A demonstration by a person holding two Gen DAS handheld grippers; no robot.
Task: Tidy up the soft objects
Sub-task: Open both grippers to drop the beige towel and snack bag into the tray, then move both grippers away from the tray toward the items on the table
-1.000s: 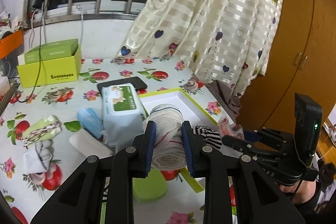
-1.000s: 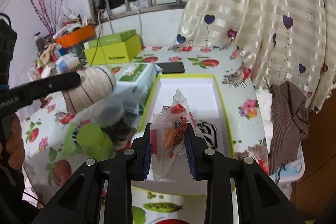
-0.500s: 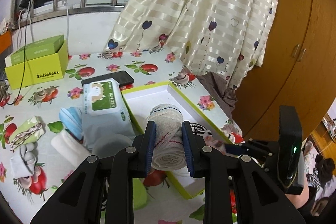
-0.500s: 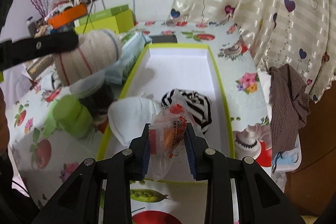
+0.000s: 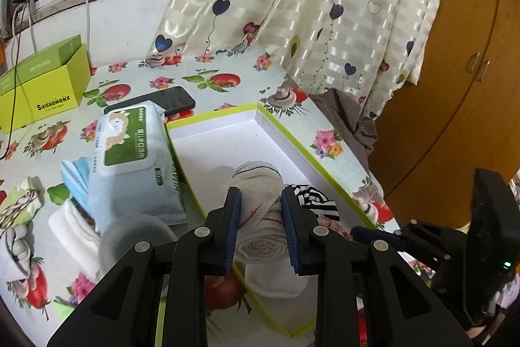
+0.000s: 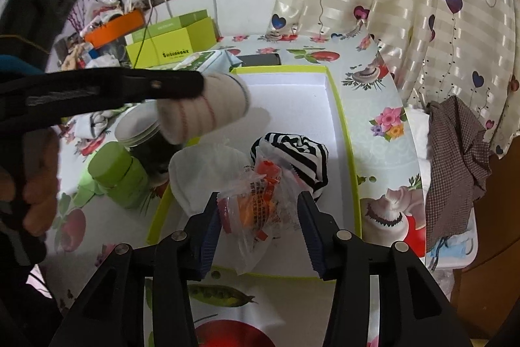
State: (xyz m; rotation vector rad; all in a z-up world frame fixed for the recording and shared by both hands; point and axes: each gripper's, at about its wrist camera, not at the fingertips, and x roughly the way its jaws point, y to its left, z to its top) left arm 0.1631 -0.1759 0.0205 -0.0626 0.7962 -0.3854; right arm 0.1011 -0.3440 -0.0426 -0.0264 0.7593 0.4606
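Its jaws now spread wide, the right gripper (image 6: 258, 217) has released a crinkled clear packet (image 6: 256, 204) with orange print into the lime-edged tray (image 6: 341, 119), lying loose between them, while the left gripper (image 5: 261, 210) clamps a cream, red-striped cloth roll (image 5: 260, 217) above the tray.

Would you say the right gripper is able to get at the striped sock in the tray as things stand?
Probably not directly: the right gripper is open, but the released plastic packet lies between it and the striped sock just beyond.

Left gripper (image 5: 260, 225) fingers clamped; right gripper (image 6: 260, 231) fingers spread apart
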